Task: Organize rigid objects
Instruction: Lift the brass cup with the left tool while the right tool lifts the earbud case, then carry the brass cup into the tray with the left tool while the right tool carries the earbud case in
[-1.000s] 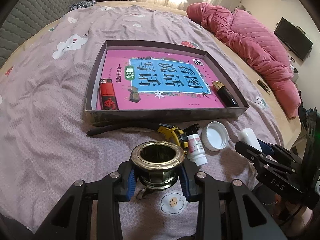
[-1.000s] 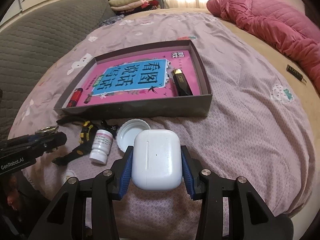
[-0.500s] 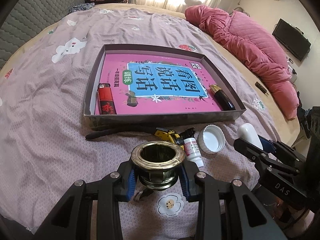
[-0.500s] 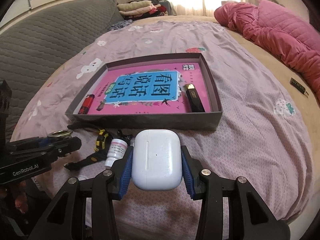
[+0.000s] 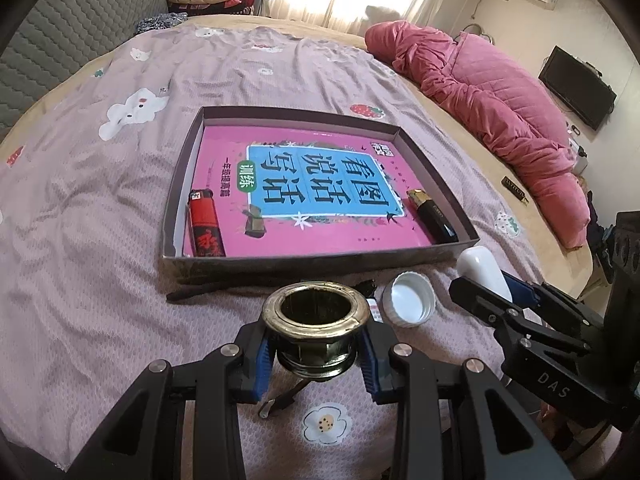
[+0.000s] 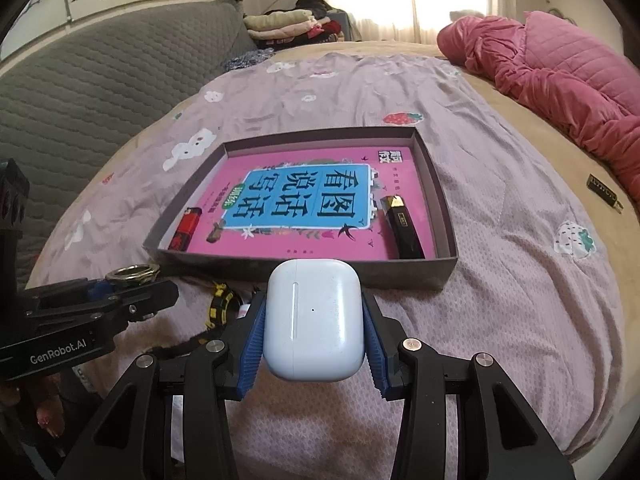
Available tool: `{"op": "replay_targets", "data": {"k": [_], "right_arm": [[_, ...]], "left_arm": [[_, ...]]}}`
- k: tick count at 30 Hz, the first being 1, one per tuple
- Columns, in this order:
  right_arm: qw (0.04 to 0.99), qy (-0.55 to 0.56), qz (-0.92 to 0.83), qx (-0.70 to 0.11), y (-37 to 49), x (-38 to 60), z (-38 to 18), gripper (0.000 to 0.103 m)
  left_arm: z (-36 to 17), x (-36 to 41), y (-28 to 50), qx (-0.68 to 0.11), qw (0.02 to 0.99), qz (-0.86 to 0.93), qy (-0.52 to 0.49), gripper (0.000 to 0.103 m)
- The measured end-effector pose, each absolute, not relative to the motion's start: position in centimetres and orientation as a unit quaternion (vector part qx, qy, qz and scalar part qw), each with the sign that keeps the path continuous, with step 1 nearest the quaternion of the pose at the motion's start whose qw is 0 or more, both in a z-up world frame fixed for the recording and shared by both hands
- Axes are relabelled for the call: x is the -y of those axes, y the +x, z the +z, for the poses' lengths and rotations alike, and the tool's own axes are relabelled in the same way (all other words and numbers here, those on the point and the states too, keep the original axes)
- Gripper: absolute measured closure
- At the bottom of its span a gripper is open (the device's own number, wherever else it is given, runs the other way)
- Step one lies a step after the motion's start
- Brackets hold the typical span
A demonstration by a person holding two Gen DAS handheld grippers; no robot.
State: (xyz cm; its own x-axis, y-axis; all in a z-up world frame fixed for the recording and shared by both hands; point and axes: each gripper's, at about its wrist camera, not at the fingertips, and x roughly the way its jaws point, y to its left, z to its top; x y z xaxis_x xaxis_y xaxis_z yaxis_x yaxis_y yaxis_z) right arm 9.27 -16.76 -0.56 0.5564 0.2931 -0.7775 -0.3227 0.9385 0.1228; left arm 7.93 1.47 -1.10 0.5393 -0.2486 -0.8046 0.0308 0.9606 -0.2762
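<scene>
My left gripper (image 5: 316, 356) is shut on a brass ring fitting (image 5: 315, 312), held just above the purple bedsheet in front of the dark shallow box (image 5: 304, 264). My right gripper (image 6: 314, 346) is shut on a white earbud case (image 6: 314, 320), also near the box's front wall (image 6: 304, 270). Inside the box lie a pink book (image 5: 304, 188), a red lighter (image 5: 204, 228) at its left and a black-and-gold lighter (image 5: 432, 216) at its right. The right gripper shows at the right of the left wrist view (image 5: 492, 284); the left gripper shows at the left of the right wrist view (image 6: 132, 280).
On the sheet in front of the box lie a white bottle cap (image 5: 408, 300), a small white bottle partly hidden behind the brass fitting, and yellow-and-black pliers (image 6: 218, 304). A pink quilt (image 5: 492, 108) is heaped along the bed's right side. A small dark bar (image 6: 604, 194) lies on the tan blanket.
Both grippers have risen and drawn slightly nearer the box with their loads; the box sits lower and closer in both views. The grips are unchanged.
</scene>
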Motion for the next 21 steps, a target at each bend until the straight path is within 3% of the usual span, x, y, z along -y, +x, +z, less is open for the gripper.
{"op": "replay_targets", "data": {"k": [21], "right_arm": [[0.895,-0.019,0.181,-0.407,11.8,16.2,2.2,0.058]], "left_arm": [[0.7,-1.8,10.0,-0.453,0.880,-0.074,-0.120,0.067]]}}
